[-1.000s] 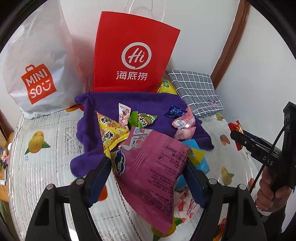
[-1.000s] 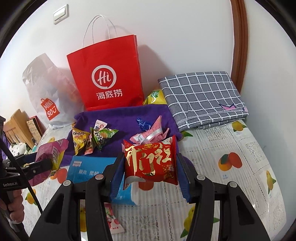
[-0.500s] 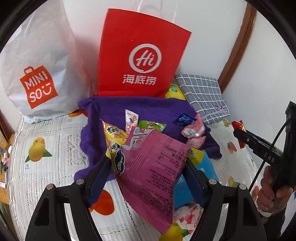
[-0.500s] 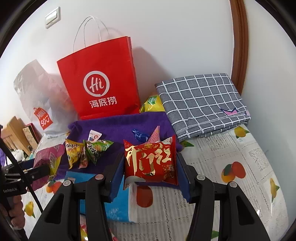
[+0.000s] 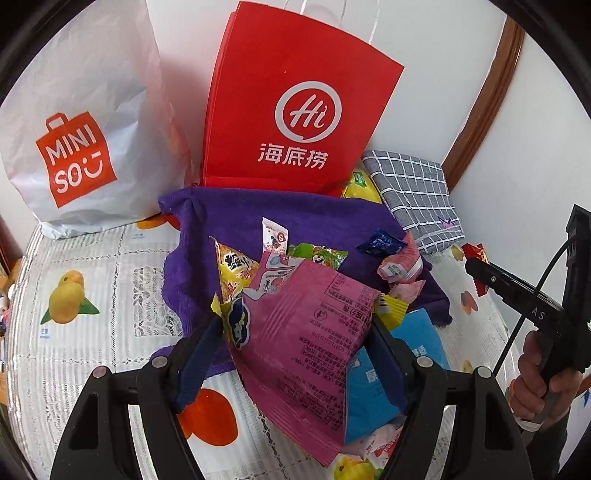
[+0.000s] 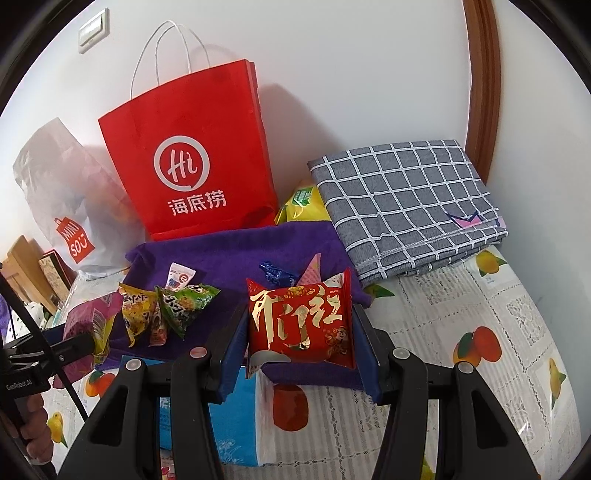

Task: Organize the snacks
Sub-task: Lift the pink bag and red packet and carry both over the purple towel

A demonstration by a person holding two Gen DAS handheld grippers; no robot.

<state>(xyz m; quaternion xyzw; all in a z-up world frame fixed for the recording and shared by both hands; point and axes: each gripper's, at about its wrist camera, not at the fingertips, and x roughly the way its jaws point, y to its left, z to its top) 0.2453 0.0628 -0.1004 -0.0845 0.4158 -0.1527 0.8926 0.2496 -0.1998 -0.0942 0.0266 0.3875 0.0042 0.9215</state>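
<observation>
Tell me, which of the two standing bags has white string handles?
The red paper bag with the "Hi" logo; thin white handles rise from its top. The white MINISO bag beside it shows no handles.

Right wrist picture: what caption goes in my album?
Hand-held gripper holding a red snack packet above a purple towel.

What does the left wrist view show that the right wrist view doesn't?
Only the left wrist view: the pink snack bag's printed back clamped in the left tool, and the yellow-fruit print on the tablecloth beside the purple towel.

Only the right wrist view: the red packet's gold-lettered front clamped in the right tool, and the wall switch.

Both: red Hi paper bag, white Miniso bag, purple towel, grey checked cloth.
</observation>
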